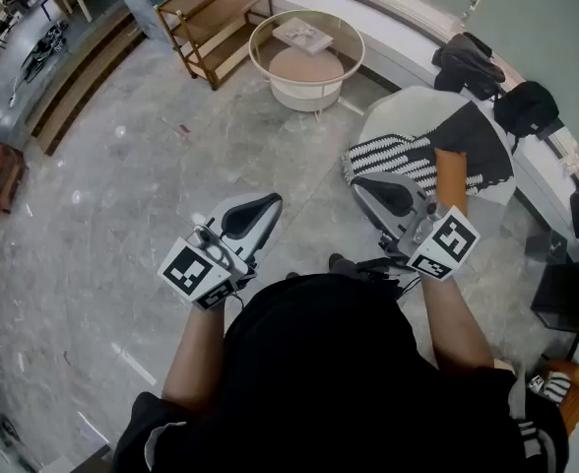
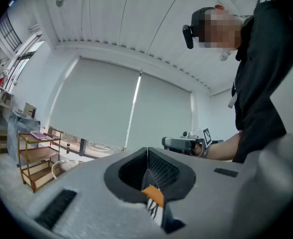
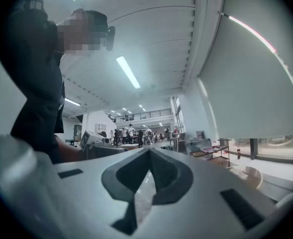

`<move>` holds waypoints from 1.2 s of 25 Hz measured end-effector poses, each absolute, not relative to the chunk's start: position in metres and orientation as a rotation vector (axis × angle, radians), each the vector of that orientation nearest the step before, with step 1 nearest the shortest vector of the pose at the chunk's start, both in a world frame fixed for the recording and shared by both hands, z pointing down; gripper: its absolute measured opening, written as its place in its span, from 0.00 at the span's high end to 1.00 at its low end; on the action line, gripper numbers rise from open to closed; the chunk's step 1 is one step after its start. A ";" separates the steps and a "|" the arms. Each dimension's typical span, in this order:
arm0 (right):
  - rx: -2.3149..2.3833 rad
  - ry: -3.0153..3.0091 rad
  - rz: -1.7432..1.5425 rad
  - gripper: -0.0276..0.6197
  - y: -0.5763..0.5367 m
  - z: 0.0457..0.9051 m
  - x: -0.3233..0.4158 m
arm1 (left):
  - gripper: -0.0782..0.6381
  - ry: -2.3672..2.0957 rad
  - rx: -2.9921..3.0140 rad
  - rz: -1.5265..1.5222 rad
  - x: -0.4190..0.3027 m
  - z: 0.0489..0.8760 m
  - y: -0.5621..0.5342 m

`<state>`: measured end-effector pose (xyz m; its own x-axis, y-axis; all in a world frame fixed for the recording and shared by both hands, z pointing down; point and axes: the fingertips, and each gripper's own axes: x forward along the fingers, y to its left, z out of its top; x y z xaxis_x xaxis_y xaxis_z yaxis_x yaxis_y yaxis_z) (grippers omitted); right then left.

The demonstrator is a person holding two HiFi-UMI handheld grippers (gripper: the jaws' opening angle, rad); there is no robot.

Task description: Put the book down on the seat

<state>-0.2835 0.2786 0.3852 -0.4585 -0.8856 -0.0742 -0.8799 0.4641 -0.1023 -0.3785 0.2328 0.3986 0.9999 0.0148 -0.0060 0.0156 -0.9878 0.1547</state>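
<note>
My left gripper (image 1: 268,206) hangs over the marble floor, its jaws shut with nothing between them. My right gripper (image 1: 358,187) is also shut and empty, at the near edge of the white seat (image 1: 408,114). A black-and-white striped cloth (image 1: 393,154) and an orange oblong thing (image 1: 450,177) lie on that seat. A pale book (image 1: 303,34) rests on the round glass-topped table (image 1: 260,51) farther off. The left gripper (image 2: 147,151) shows closed jaws in its own view, with the right gripper (image 2: 181,143) beyond. The right gripper (image 3: 149,151) looks shut in its view too.
A wooden shelf (image 1: 216,13) stands left of the round table, with steps (image 1: 78,77) beyond it. Dark bags (image 1: 467,62) lie on the ledge behind the seat. Another striped item (image 1: 555,384) sits at the lower right. The person's head fills the bottom centre.
</note>
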 end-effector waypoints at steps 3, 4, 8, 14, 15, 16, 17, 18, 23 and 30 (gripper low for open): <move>-1.562 2.598 -0.072 0.91 0.278 0.387 -0.288 | 0.86 0.029 2.995 0.003 -0.380 0.401 0.230; -1.560 2.599 -0.074 0.91 0.277 0.388 -0.290 | 0.86 0.032 2.997 0.002 -0.380 0.401 0.229; -1.570 2.590 -0.095 0.91 0.275 0.391 -0.288 | 0.86 0.039 2.994 0.002 -0.380 0.403 0.229; -1.565 2.591 -0.092 0.91 0.274 0.387 -0.290 | 0.86 0.020 2.993 -0.028 -0.392 0.401 0.222; -1.565 2.592 -0.084 0.91 0.274 0.385 -0.292 | 0.86 0.018 2.999 -0.030 -0.396 0.402 0.221; -1.567 2.593 -0.076 0.91 0.274 0.384 -0.293 | 0.86 0.016 3.005 -0.030 -0.399 0.404 0.220; -1.568 2.593 -0.071 0.91 0.274 0.383 -0.293 | 0.86 0.014 3.006 -0.028 -0.400 0.406 0.220; -1.569 2.594 -0.071 0.91 0.274 0.383 -0.293 | 0.86 0.012 3.000 -0.027 -0.401 0.407 0.220; -1.592 2.582 -0.108 0.91 0.276 0.390 -0.284 | 0.86 0.028 2.981 -0.023 -0.393 0.414 0.222; -1.611 2.592 -0.111 0.91 0.267 0.390 -0.299 | 0.86 0.026 2.952 -0.048 -0.404 0.415 0.219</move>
<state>-0.2988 0.2669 0.3895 -0.4408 -0.8969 -0.0366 -0.8905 0.4420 -0.1077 -0.4037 0.2190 0.4152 0.9993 0.0141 -0.0338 0.0202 -0.9820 0.1880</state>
